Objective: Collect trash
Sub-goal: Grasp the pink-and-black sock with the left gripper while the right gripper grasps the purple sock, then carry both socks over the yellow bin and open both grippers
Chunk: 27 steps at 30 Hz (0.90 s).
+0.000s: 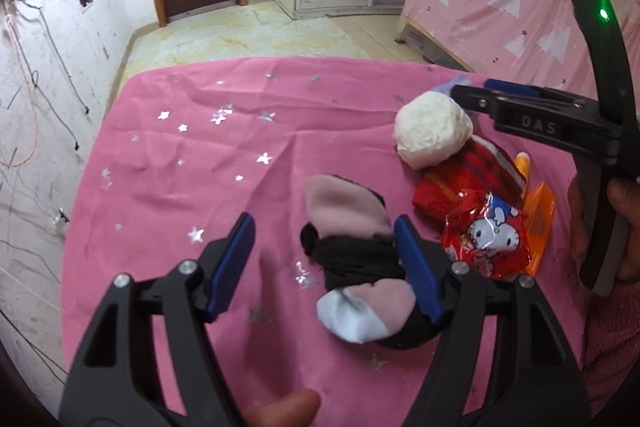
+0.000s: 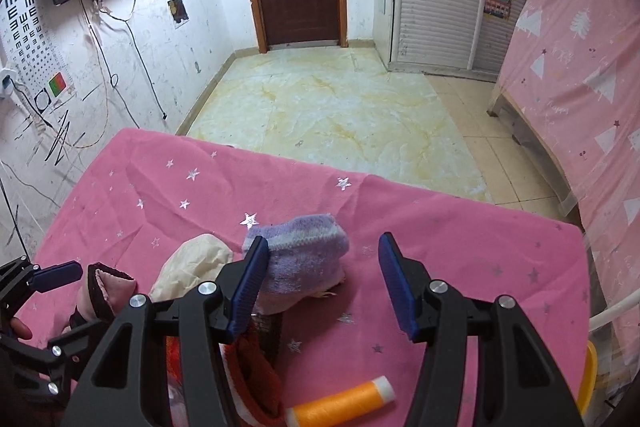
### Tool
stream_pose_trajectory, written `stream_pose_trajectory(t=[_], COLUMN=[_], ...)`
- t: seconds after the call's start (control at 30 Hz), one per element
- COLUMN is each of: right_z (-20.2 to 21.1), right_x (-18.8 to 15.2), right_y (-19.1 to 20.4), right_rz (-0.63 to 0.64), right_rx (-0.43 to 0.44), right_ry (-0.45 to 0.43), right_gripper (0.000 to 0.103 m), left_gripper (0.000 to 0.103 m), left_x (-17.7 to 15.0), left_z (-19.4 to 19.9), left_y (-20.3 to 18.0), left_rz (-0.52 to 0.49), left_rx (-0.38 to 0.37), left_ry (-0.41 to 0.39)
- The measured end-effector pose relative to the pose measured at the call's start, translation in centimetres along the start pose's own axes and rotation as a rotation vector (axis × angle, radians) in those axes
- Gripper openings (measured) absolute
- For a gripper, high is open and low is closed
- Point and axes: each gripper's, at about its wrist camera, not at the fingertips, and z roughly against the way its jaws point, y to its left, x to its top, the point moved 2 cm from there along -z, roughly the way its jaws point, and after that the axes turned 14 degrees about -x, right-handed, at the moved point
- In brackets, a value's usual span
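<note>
The left tool (image 1: 324,247) gapes over a pink-and-black sock (image 1: 352,255) left of the crumpled white paper ball (image 1: 432,131). That ball looks light and crushable; pinch it across the middle. The right tool (image 2: 324,279), open too, sits right of it. Only the right view shows the orange spool (image 2: 340,405) on the bench (image 2: 480,247).

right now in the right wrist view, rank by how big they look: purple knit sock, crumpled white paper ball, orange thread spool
1. Purple knit sock, largest.
2. Crumpled white paper ball, though the right tool's finger hides part of it, so this is unsure.
3. Orange thread spool, smallest, despite lying nearest the camera.
</note>
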Motion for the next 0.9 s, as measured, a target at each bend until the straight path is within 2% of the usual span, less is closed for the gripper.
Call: stream_pose_trajectory(t=[0.1,0.27,0.3,0.37,0.4,0.47,0.63,0.9], right_z=[-0.6,-1.2,-1.2,-1.2,-1.2,-1.0,0.4,3.0], right_x=[0.1,0.1,0.1,0.0,0.0,-0.1,-0.1,-0.6], right_y=[0.5,0.9,1.1,1.3,1.5,2.0,1.6,-0.7], right_rz=[0.004,-0.001,-0.003,0.005,0.01,0.018,-0.006,-0.032], right_rx=[0.013,0.041,0.045,0.058,0.061,0.057,0.048,0.037], right_ry=[0.019,0.038,0.039,0.039,0.039,0.03,-0.02,-0.087], right_gripper=[0.051,0.051,0.05,0.033,0.032,0.021,0.019,0.019], left_gripper=[0.063,0.037,0.037,0.035,0.035,0.033,0.032,0.032], left_x=[0.0,-0.5,-0.6,-0.7,-0.8,-0.9,-1.1,-0.5], left_z=[-0.6,-1.1,-1.1,-1.1,-1.1,-1.0,0.3,3.4], left_y=[0.4,-0.9,-1.2,-1.4,-1.5,-1.3,-0.5,-1.1], left_rz=[-0.002,-0.036,-0.046,-0.052,-0.049,-0.029,0.011,0.01], left_rx=[-0.016,-0.065,-0.06,-0.052,-0.051,-0.057,-0.032,0.009], left_ry=[0.014,0.032,0.032,0.026,0.023,0.017,-0.014,-0.08])
